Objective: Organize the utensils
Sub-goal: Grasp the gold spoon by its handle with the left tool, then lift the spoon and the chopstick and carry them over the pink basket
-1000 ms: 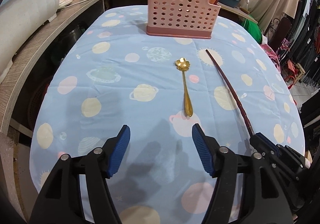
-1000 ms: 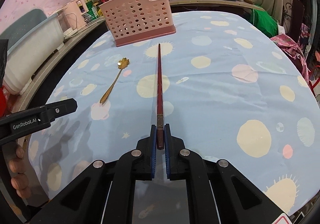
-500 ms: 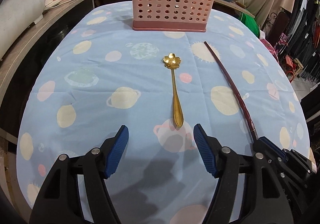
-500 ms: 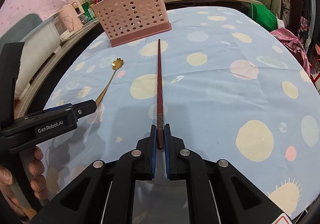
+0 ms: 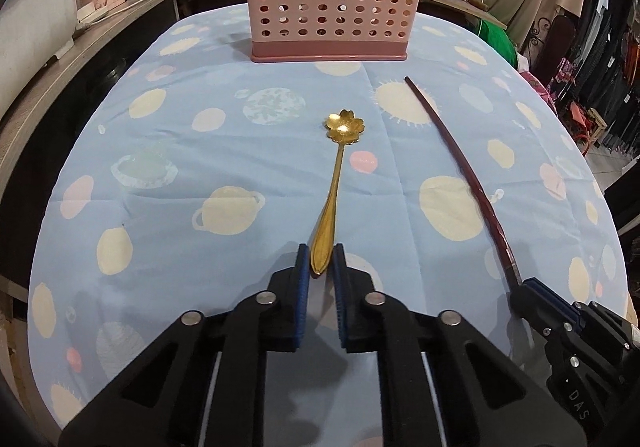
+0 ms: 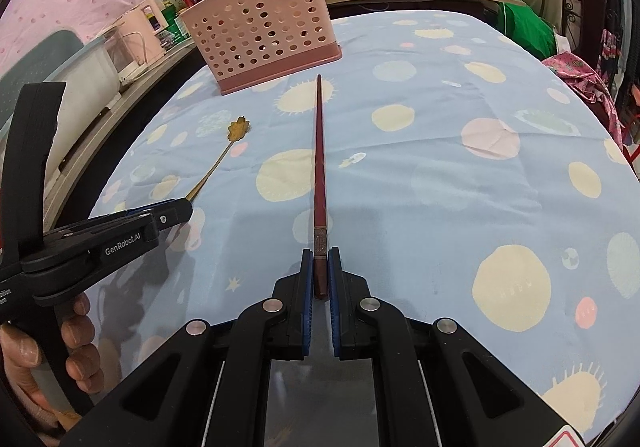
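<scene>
The gold spoon (image 5: 335, 191) lay flat on the worktop (image 5: 200, 175), its flower-shaped bowl pointing toward the pink holder (image 5: 332, 3) and its handle end pointing away from it. A second earlier the left tongs (image 5: 320, 259) had stood wide, short of that handle end on the side away from the holder. They had since come forward toward the holder and were closing, with the tip of the handle between the blue pads (image 5: 303, 267). A thin gap seemed to remain on either side of the handle, so the grip did not yet look firm.

Further from the holder's left end, off to the spoon's right, the dark red chopstick (image 6: 319, 175) lay with its thin tip toward the holder. The right tongs (image 6: 320, 267) were narrow, clamped on its thick end, exactly as they had been a second before, and the stick had not shifted.

The holder stood upright at the far end of the worktop, with nothing from this pair in it. Judging by this, both utensils were about to be in hand at once, and lifting and carrying them to the holder remained to be done.
</scene>
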